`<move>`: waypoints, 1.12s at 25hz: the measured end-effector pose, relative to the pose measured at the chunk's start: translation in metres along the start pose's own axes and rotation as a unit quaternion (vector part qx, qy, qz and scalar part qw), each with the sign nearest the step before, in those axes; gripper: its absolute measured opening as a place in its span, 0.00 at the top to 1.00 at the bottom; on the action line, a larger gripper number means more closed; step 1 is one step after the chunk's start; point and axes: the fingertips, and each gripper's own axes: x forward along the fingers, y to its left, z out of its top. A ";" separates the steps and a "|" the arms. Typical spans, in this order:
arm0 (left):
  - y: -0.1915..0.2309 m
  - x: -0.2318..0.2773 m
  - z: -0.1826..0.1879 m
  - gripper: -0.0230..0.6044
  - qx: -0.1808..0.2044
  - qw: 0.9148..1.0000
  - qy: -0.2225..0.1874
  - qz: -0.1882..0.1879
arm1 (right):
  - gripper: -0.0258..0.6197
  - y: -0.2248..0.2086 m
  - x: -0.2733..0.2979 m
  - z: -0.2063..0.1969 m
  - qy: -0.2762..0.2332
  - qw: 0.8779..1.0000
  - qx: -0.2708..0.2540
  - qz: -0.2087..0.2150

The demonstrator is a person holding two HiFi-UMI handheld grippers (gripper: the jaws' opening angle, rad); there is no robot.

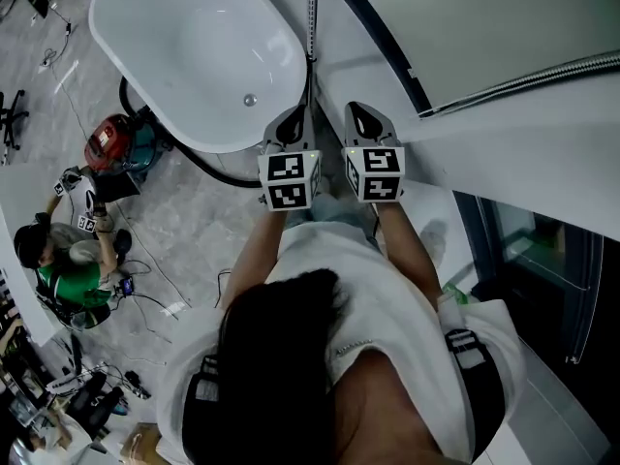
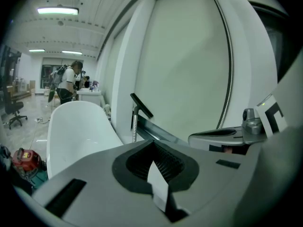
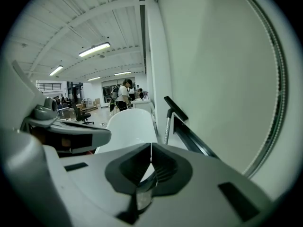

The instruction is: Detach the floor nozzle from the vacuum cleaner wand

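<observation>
A ribbed silver wand stands between the white bathtub and the wall, just ahead of my grippers. In the gripper views the wand is upright with a flat black piece slanting off its top. A black hose curves round the tub to a red canister vacuum on the floor at left. My left gripper and right gripper are held side by side, both shut with nothing between the jaws, short of the wand.
The white freestanding bathtub fills the upper left. A curved white wall with a dark rail runs on the right, and a dark glass door stands beyond. A person in green crouches at left among cables on the marble floor.
</observation>
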 end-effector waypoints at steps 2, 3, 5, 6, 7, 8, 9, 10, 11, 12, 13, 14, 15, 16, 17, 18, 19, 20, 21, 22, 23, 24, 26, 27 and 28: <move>0.005 0.003 0.002 0.97 -0.004 1.000 -0.001 0.005 | 0.94 0.001 0.005 0.003 0.001 1.000 -0.001 0.003; 0.006 0.004 0.004 0.97 -0.005 1.000 -0.001 0.006 | 0.94 0.001 0.006 0.004 0.001 1.000 -0.001 0.005; 0.007 0.007 0.007 0.97 -0.004 1.000 -0.003 0.008 | 0.94 0.001 0.009 0.006 0.000 1.000 -0.001 0.008; 0.007 0.009 0.009 0.97 -0.004 1.000 -0.004 0.009 | 0.94 0.001 0.010 0.006 -0.002 1.000 -0.001 0.008; 0.006 0.010 0.010 0.97 -0.003 1.000 -0.005 0.009 | 0.94 0.000 0.011 0.007 -0.004 1.000 -0.001 0.007; 0.006 0.011 0.012 0.97 -0.003 1.000 -0.006 0.008 | 0.94 -0.001 0.012 0.007 -0.007 1.000 -0.001 0.006; 0.005 0.011 0.013 0.97 -0.002 1.000 -0.008 0.007 | 0.94 -0.002 0.012 0.007 -0.010 1.000 -0.002 0.004; 0.004 0.011 0.015 0.97 0.000 1.000 -0.011 0.005 | 0.94 -0.001 0.013 0.008 -0.013 1.000 -0.002 0.002; 0.003 0.009 0.016 0.97 0.002 1.000 -0.014 0.003 | 0.93 0.000 0.013 0.008 -0.015 1.000 -0.002 0.000; 0.003 0.007 0.016 0.97 0.004 1.000 -0.016 0.001 | 0.94 0.001 0.013 0.007 -0.015 1.000 -0.001 0.000; 0.003 0.006 0.016 0.97 0.005 1.000 -0.017 0.000 | 0.94 0.003 0.013 0.007 -0.015 1.000 -0.002 0.001; 0.004 0.006 0.016 0.97 0.006 1.000 -0.018 0.000 | 0.94 0.004 0.014 0.008 -0.016 1.000 -0.004 0.002; 0.005 0.007 0.016 0.97 0.006 1.000 -0.019 0.000 | 0.94 0.004 0.015 0.009 -0.018 1.000 -0.006 0.001; 0.005 0.007 0.017 0.97 0.008 1.000 -0.020 0.001 | 0.94 0.004 0.015 0.010 -0.020 1.000 -0.007 -0.001; 0.005 0.008 0.017 0.97 0.009 1.000 -0.020 0.001 | 0.94 0.003 0.015 0.009 -0.021 1.000 -0.009 -0.002; 0.004 0.008 0.017 0.97 0.010 1.000 -0.021 0.001 | 0.94 0.001 0.016 0.008 -0.020 1.000 -0.010 -0.002; 0.004 0.010 0.017 0.97 0.009 1.000 -0.021 0.002 | 0.94 0.000 0.017 0.008 -0.018 1.000 -0.011 -0.001; 0.005 0.011 0.018 0.97 0.009 1.000 -0.021 0.003 | 0.94 0.000 0.019 0.008 -0.017 1.000 -0.013 0.001; 0.007 0.013 0.019 0.97 0.008 1.000 -0.022 0.004 | 0.94 0.000 0.022 0.011 -0.017 1.000 -0.014 0.002; 0.009 0.015 0.021 0.97 0.007 1.000 -0.023 0.004 | 0.94 0.000 0.024 0.013 -0.017 1.000 -0.015 0.003; 0.010 0.016 0.022 0.97 0.006 1.000 -0.023 0.005 | 0.93 0.000 0.026 0.015 -0.016 1.000 -0.015 0.003; 0.012 0.017 0.023 0.97 0.005 1.000 -0.023 0.005 | 0.93 0.000 0.028 0.017 -0.015 1.000 -0.016 0.003; 0.013 0.020 0.022 0.97 0.004 1.000 -0.020 0.006 | 0.93 -0.001 0.030 0.019 -0.014 1.000 -0.017 0.004; 0.013 0.022 0.021 0.97 0.003 1.000 -0.018 0.007 | 0.93 -0.002 0.030 0.019 -0.014 1.000 -0.017 0.004; 0.013 0.024 0.020 0.97 0.003 1.000 -0.015 0.007 | 0.93 -0.004 0.031 0.019 -0.013 1.000 -0.017 0.005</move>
